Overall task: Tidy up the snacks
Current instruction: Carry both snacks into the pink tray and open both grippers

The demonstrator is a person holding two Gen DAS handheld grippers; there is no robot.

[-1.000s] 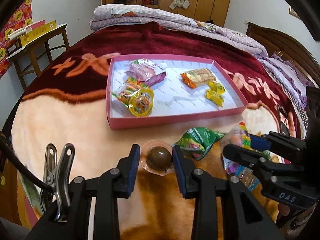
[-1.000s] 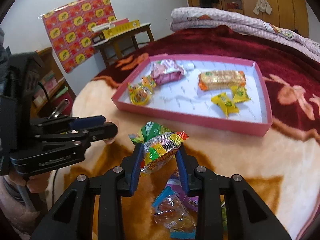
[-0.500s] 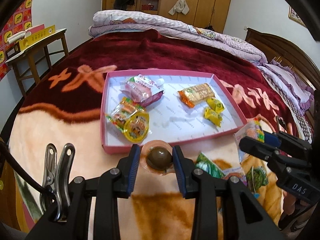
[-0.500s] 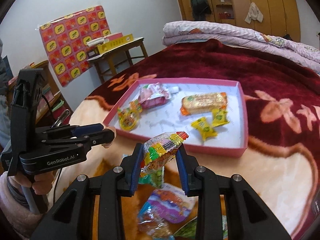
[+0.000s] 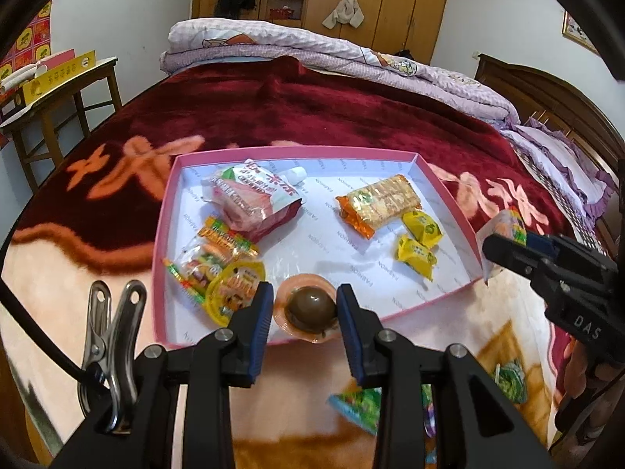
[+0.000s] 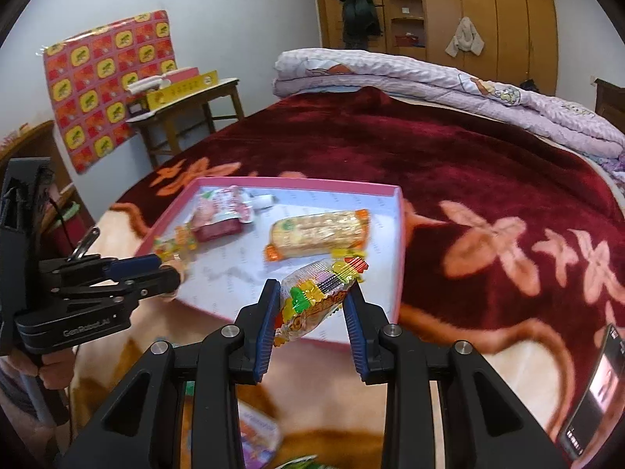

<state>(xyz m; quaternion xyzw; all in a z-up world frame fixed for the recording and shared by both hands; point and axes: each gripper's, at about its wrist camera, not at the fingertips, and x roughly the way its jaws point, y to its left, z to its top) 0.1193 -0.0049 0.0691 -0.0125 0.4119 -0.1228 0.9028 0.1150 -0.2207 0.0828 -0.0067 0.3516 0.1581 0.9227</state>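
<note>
A pink tray (image 5: 166,211) with a white floor lies on the bed. It holds a pink pouch (image 5: 250,199), a cracker pack (image 5: 377,201), two yellow candies (image 5: 418,240), a gummy bag and a yellow jelly cup (image 5: 232,287). My left gripper (image 5: 304,306) is shut on a brown jelly cup (image 5: 310,306) over the tray's near edge. My right gripper (image 6: 312,310) is shut on a clear gummy bag (image 6: 316,301) above the tray's near right corner (image 6: 398,273).
Loose snack packets (image 5: 359,406) lie on the blanket below the tray. A phone (image 6: 593,387) lies at the right. A wooden table (image 6: 187,105) with boxes stands to the left of the bed. A folded quilt (image 5: 312,51) lies at the far end.
Both grippers have risen and moved forward from the loose snacks to the tray, each carrying its snack. The left one now reaches over the tray's near edge.
</note>
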